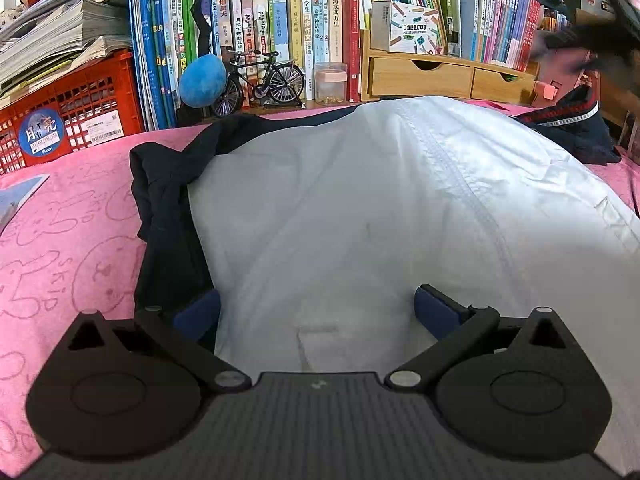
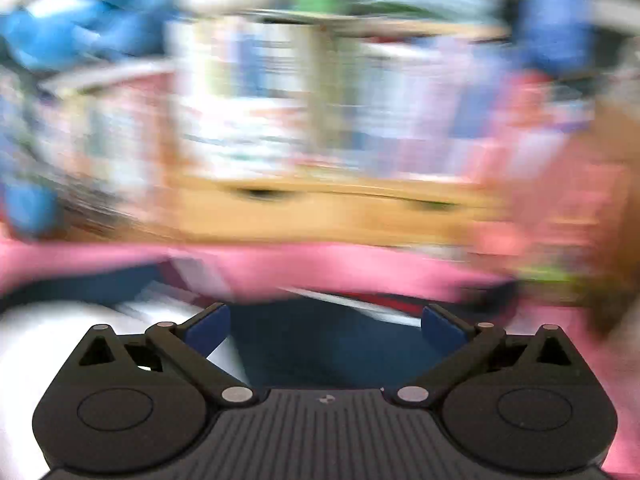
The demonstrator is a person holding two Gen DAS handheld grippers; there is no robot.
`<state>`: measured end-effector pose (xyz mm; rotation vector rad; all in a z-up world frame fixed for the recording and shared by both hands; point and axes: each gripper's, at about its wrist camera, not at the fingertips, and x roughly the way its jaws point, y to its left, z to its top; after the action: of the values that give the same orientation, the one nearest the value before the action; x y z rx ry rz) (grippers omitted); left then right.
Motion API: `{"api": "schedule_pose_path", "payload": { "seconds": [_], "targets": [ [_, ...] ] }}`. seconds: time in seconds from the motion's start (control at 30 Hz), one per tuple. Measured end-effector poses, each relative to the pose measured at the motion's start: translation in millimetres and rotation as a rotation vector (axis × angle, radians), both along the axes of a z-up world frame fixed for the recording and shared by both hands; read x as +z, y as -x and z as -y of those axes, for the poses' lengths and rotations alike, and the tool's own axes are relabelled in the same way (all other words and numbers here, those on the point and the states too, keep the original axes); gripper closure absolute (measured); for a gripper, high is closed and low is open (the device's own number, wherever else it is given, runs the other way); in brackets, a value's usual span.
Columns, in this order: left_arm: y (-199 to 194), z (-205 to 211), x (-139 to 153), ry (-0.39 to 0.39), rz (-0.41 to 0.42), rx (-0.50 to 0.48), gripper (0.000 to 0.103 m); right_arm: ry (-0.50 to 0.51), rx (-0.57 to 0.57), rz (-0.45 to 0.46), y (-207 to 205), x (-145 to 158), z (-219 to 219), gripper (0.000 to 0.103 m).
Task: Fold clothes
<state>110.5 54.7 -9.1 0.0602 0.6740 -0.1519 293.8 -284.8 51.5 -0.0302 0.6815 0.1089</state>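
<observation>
White cotton garment (image 1: 360, 208) with navy trim spread on pink towel-covered bench (image 1: 72, 232) — left gripper (image 1: 316, 312) jaws released; right gripper (image 2: 324, 328) jaws released, view blurred.

the left wrist view is bright, evenly lit and sharp, with only soft shadows at the folds of the white garment (image 1: 360, 208). straight book spines (image 1: 280, 40) bow outward toward the edges, and the upper right corner is smeared by something dark in motion. the right wrist view is heavily motion-blurred; only the hand-held gripper (image 2: 324, 330) itself stays crisp, and the frame corners go black.
</observation>
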Motion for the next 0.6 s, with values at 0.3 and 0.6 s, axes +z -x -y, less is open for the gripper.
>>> {"api": "schedule_pose_path", "payload": {
  "seconds": [0.3, 0.6],
  "targets": [
    [-0.1, -3.1, -0.4, 0.019, -0.005, -0.003, 0.0, -0.021, -0.074, -0.252, -103.2, -88.6, -118.0, 0.068],
    [0.2, -3.8, 0.4, 0.03, -0.005, -0.001, 0.0, -0.375, 0.646, 0.025, -10.1, 50.0, -278.6, 0.08]
  ]
}}
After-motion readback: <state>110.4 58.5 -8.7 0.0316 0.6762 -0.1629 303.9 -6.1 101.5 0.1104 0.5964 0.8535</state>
